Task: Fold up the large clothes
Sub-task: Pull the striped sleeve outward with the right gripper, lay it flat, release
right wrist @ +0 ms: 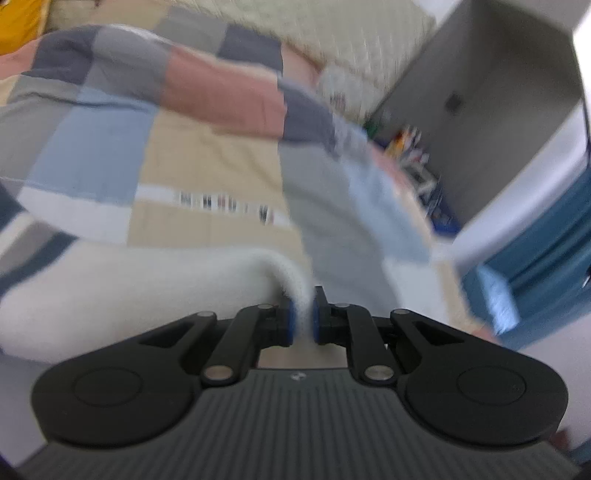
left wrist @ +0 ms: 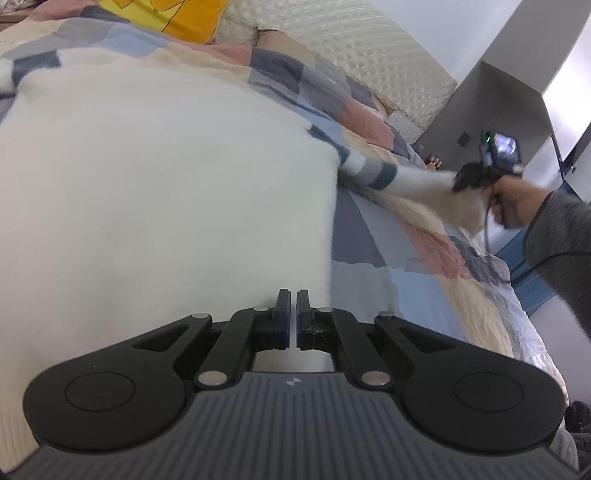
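- A large, fluffy white knitted garment [left wrist: 166, 192] lies spread over a bed, covering most of the near and left part of the left wrist view.
- Beneath it is a patchwork quilt [left wrist: 369, 236] of grey, pale blue, pink and cream squares; it shows to the right of and beyond the garment.
- The left tool [left wrist: 293, 306], black with blue pads, sits at the near edge of the garment with its jaws pressed together. Only a thin slit remains between them, and whether any fabric is caught there cannot be told.
- The garment's sleeve [left wrist: 388, 177], white with grey and dark blue bands, stretches out to the right, lifted off the quilt.
- The right tool [left wrist: 458, 181] pinches the white end of that sleeve. A hand [left wrist: 517, 203] in a grey sleeve holds the tool's grip.
- In the blurred right wrist view, a ridge of white knit [right wrist: 295, 284] rises between the blue pads [right wrist: 289, 321] of the right tool [right wrist: 303, 314], which are closed on it.
- A yellow pillow [left wrist: 173, 14] lies at the far left of the bed.
- A cream padded headboard [left wrist: 369, 51] runs along the far side.
- A grey cabinet [left wrist: 491, 107] stands at the far right.
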Demonstrator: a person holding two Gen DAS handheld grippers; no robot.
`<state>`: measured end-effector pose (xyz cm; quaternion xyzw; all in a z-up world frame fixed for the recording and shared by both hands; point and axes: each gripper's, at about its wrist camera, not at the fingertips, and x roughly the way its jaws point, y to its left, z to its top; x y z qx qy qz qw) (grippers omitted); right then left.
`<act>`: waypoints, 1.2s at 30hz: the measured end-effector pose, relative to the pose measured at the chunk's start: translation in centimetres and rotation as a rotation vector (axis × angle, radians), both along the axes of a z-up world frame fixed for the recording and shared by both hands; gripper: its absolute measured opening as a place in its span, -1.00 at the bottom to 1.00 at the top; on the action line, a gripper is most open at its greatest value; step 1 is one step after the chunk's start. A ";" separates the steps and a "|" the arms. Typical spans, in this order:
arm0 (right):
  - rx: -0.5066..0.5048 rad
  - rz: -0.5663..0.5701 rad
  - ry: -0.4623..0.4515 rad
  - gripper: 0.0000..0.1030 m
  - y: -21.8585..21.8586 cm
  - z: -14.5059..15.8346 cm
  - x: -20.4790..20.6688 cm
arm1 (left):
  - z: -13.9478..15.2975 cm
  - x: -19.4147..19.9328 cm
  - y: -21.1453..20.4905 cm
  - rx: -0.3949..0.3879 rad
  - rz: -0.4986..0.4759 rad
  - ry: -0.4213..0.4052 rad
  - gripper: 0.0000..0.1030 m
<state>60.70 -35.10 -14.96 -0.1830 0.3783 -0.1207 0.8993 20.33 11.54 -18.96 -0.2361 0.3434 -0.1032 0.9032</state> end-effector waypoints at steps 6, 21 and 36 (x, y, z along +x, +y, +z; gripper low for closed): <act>0.166 -0.031 0.059 -0.70 -2.3 -5.6 -0.8 | -0.7 1.1 0.2 -0.016 0.007 0.028 -0.97; 0.492 -0.078 -0.084 0.29 -8.1 -4.0 -7.6 | -0.2 0.5 -2.2 0.071 -0.041 -0.012 -0.31; 0.503 -0.025 -0.222 -0.82 -9.0 -7.7 -13.0 | -0.9 -0.2 -6.5 0.289 -0.170 -0.078 0.28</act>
